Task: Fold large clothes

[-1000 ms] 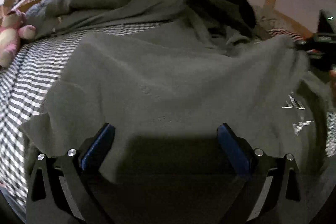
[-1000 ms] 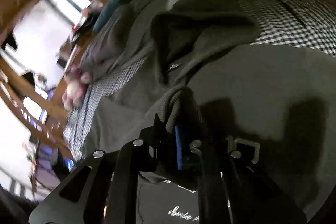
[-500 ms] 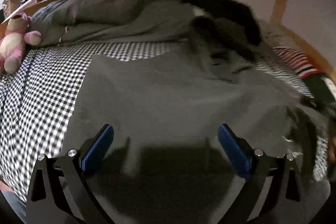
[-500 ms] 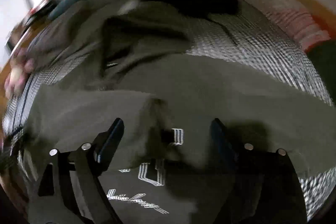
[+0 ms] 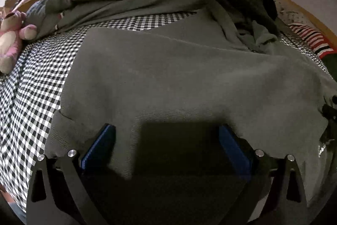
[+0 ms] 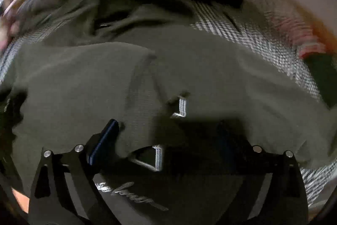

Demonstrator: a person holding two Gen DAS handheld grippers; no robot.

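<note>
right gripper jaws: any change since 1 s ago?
Yes. The right gripper then pinched a fold of the grey-green sweatshirt; now its jaws stand wide apart, the fold dropped flat over the white print.

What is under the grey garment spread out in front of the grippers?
The grey garment lies on a black-and-white checked sheet, which shows along its left and far edges. Whatever lies beneath the garment's middle is covered and cannot be seen.
</note>
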